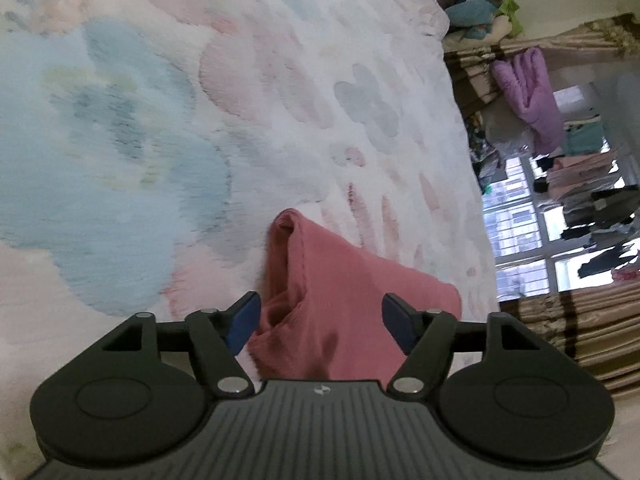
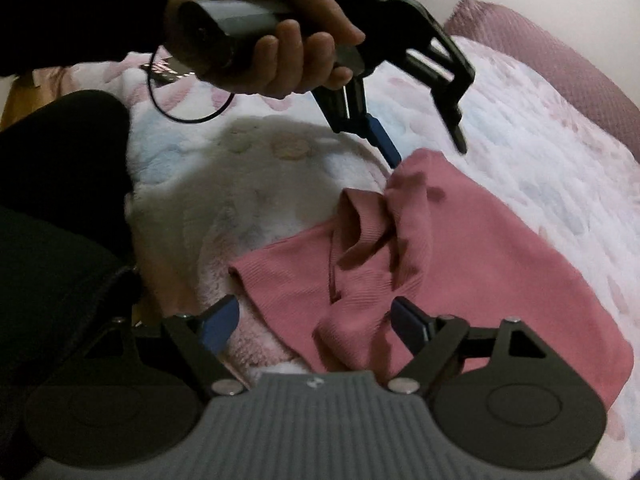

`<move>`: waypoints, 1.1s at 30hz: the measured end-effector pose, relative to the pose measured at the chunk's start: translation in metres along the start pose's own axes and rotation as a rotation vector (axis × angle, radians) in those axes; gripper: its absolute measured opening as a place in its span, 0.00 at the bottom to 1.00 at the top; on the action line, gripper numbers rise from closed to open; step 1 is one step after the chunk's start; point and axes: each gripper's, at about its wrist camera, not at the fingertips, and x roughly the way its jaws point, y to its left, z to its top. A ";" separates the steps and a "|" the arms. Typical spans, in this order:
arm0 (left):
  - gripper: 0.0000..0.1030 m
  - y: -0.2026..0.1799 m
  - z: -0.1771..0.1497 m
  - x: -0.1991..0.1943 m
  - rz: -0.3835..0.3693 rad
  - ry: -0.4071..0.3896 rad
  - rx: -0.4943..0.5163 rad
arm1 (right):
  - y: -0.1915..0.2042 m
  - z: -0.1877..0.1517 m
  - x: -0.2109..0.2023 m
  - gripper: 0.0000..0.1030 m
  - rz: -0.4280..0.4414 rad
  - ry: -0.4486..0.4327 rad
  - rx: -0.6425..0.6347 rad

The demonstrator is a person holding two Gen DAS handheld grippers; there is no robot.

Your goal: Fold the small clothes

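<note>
A small pink ribbed garment lies crumpled on a fluffy pastel blanket. In the left wrist view its bunched edge sits between the open jaws of my left gripper, not clamped. The right wrist view shows the left gripper from outside, held in a hand, open over the garment's far corner. My right gripper is open, its blue pads on either side of the garment's near folded edge.
The blanket covers a bed with a mauve headboard. Clothes pile at the bed's far corner. Curtains and a window with hanging laundry are at the right. The person's dark-clothed body is at left.
</note>
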 end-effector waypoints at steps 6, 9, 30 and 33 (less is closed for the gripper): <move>0.80 0.002 0.008 0.010 0.005 0.035 0.008 | 0.009 0.004 0.022 0.76 -0.011 0.032 0.015; 0.80 0.002 0.011 0.013 0.008 0.038 0.013 | 0.008 0.004 0.027 0.76 -0.020 0.031 0.041; 0.79 0.011 0.017 0.023 0.008 0.026 0.009 | 0.017 0.006 0.043 0.62 -0.079 0.057 0.033; 0.79 0.019 0.020 0.023 -0.027 0.013 -0.039 | 0.016 0.005 0.042 0.52 -0.088 0.057 0.037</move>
